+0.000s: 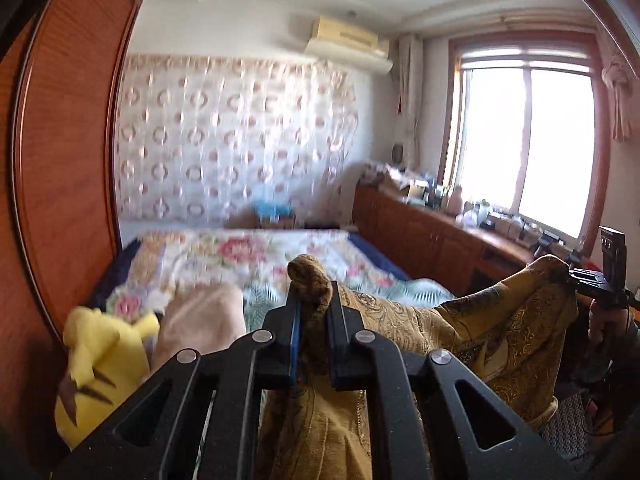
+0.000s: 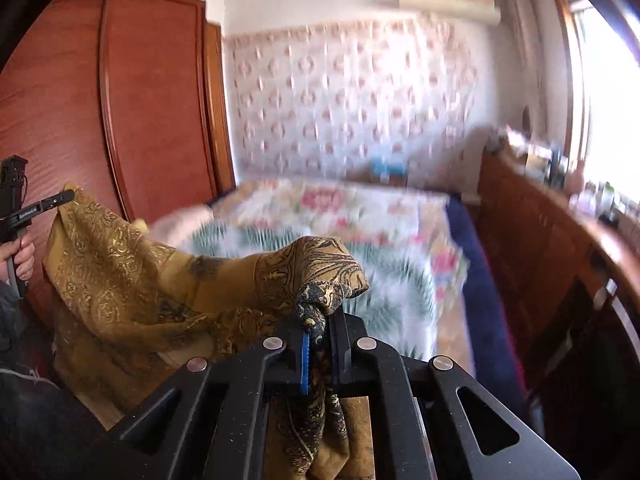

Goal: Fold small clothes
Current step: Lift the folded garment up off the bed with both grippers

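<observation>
Both grippers hold one mustard patterned cloth [image 1: 460,328] up in the air over the bed [image 1: 248,256], well clear of the floral bedspread. Left gripper [image 1: 314,320] has its fingers pinched narrow on a bunched corner of the cloth; right gripper [image 2: 318,332] is likewise clamped on another bunched, darker-edged corner. The fabric sags between them, not taut.

Step in hand, as I judge it: lifting and spreading the cloth before the first fold. The next move calls for pulling the two corners apart to flatten the span, then lowering it onto a bare stretch of the bedspread without the hanging part crumpling under.

Yellow plush toy [image 1: 96,364] and a pinkish blanket [image 1: 200,320] sit near the left side of the bed; keep clear of them.

Containers: none near the cloth. Wooden sideboard [image 1: 432,236] under the window carries small clutter, too blurred to name.
</observation>
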Demonstrator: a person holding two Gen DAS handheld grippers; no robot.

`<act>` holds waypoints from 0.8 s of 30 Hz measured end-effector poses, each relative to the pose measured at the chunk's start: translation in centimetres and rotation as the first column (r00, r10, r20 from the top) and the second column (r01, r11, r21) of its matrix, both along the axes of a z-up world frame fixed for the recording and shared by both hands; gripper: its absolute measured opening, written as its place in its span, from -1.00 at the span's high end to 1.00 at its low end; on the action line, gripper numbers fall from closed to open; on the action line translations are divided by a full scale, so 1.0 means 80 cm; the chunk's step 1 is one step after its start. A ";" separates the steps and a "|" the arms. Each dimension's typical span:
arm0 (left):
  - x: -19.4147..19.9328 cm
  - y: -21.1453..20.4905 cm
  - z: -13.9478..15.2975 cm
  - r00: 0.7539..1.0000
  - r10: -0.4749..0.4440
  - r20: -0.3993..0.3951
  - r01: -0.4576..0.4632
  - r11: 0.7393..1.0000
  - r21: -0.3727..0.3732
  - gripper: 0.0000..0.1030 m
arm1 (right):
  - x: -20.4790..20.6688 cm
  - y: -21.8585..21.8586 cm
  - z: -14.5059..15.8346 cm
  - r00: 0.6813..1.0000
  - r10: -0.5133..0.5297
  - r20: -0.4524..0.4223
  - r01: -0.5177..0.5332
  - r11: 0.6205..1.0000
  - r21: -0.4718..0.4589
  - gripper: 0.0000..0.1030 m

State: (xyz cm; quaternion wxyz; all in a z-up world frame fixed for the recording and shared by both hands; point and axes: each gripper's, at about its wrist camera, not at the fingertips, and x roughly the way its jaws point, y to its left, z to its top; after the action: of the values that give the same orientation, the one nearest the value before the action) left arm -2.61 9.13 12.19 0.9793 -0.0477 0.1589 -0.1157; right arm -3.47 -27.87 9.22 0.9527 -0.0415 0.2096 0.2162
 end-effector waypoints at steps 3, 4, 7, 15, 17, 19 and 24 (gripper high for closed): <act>-0.012 0.008 0.040 0.996 0.019 0.082 -0.018 1.000 -0.004 0.79 | -0.025 -0.009 0.044 0.996 0.004 0.087 -0.006 1.000 0.024 0.87; -0.016 0.011 0.052 0.994 0.023 0.102 -0.022 1.000 -0.007 0.79 | -0.033 -0.012 0.059 0.993 0.006 0.117 -0.009 1.000 0.025 0.87; -0.020 0.018 0.079 0.988 0.032 0.149 -0.030 0.999 -0.014 0.79 | -0.053 -0.020 0.101 0.981 0.001 0.194 -0.006 1.000 0.025 0.87; -0.004 0.036 0.123 0.970 0.063 0.235 -0.063 0.998 -0.006 0.79 | -0.069 -0.030 0.186 0.943 -0.010 0.333 0.004 1.000 0.019 0.87; 0.019 0.043 0.115 0.972 0.084 0.217 -0.085 0.996 -0.005 0.79 | -0.051 -0.027 0.191 0.946 -0.008 0.324 0.001 1.000 0.020 0.87; 0.051 0.051 0.101 0.975 0.105 0.195 -0.106 0.994 -0.005 0.79 | -0.027 -0.015 0.186 0.951 -0.018 0.307 0.019 1.000 0.000 0.87; 0.150 0.065 0.044 0.984 0.155 0.091 -0.158 0.987 0.025 0.79 | 0.065 -0.002 0.152 0.976 -0.044 0.214 0.052 0.998 -0.030 0.87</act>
State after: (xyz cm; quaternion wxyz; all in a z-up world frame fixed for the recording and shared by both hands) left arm 9.37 14.34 15.72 0.9921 -0.0389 0.1127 -0.0378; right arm 1.74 -28.06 21.41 0.9737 -0.0763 0.1112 0.1836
